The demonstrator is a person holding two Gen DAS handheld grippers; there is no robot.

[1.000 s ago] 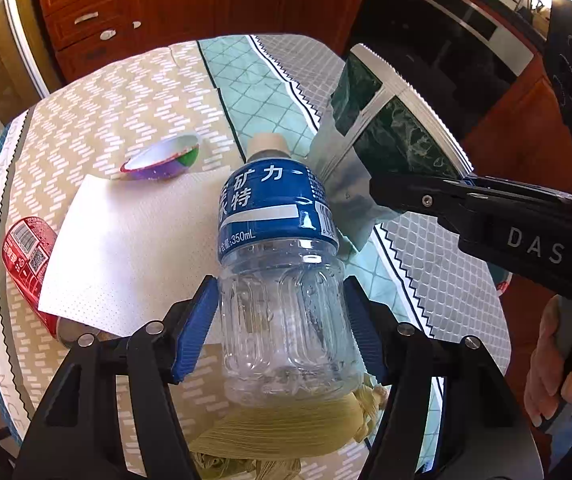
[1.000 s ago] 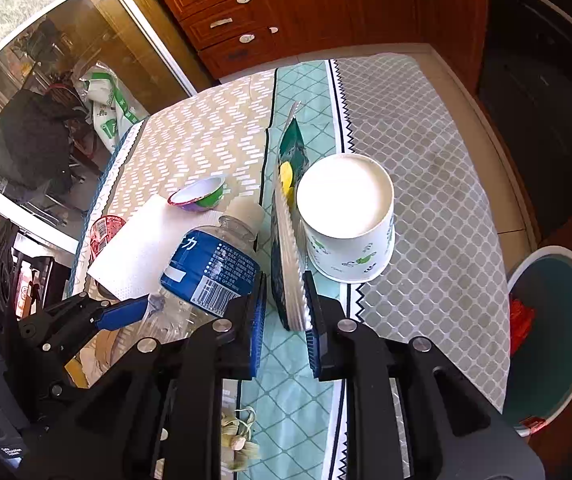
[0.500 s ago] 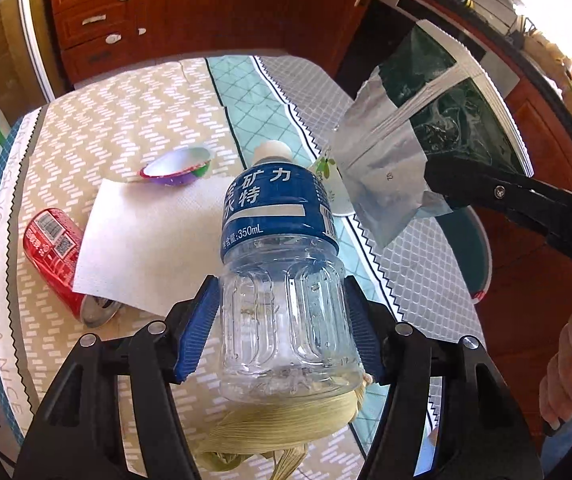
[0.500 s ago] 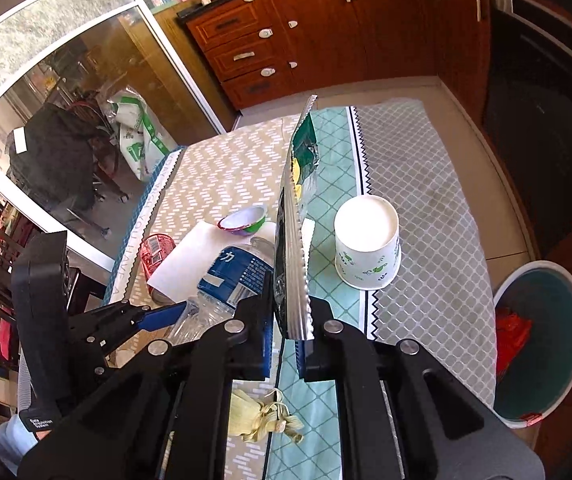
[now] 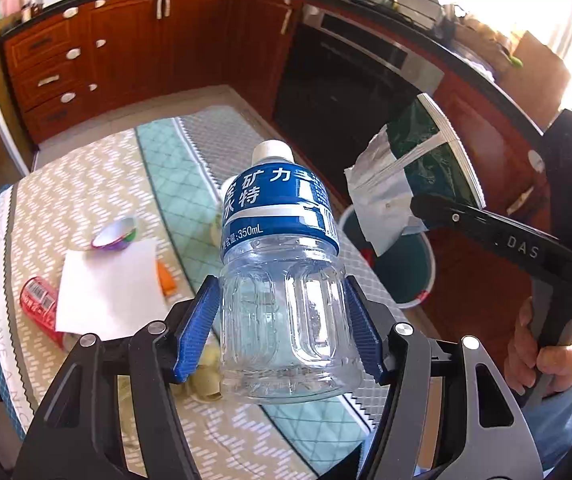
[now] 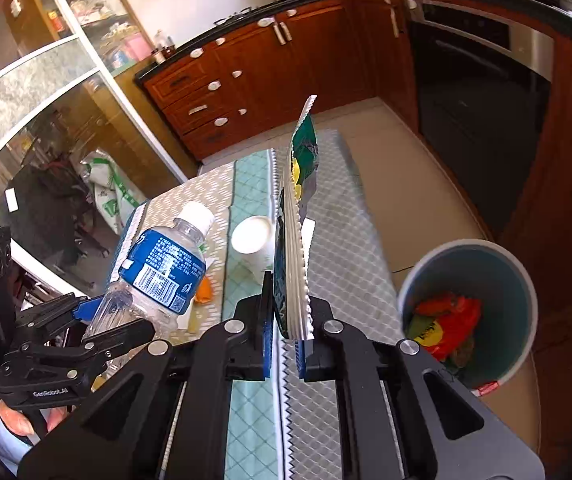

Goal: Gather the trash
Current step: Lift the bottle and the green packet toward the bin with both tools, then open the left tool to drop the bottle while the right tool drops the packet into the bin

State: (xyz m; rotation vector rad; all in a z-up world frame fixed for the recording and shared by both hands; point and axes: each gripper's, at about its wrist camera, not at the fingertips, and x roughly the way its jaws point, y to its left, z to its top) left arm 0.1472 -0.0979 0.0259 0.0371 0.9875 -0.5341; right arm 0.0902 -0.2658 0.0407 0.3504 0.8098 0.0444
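We count two grippers, each gripping one thing. The left gripper [image 5: 281, 328] stands partly open, its blue pads pressed on both flanks of one clear water bottle [image 5: 281, 280] with a blue label and white cap, held upright above the table [image 5: 85, 200]. The right gripper [image 6: 286, 340] has just been closing and is now almost fully closed, pinching one green snack wrapper [image 6: 292, 256] edge-on between its pads; the wrapper rises straight up from the jaws, over the right part of the table. Beyond them on the table we see one white paper cup [image 6: 251, 236] far from us, one white napkin [image 5: 105, 288] to the left, one red can [image 5: 39, 306] lying at its left edge, one small purple-rimmed lid [image 5: 115, 234] just beyond the napkin, and one orange scrap [image 5: 164, 278] right of the napkin. On the floor to the right stands one teal bin [image 6: 518, 280] with red wrappers inside.
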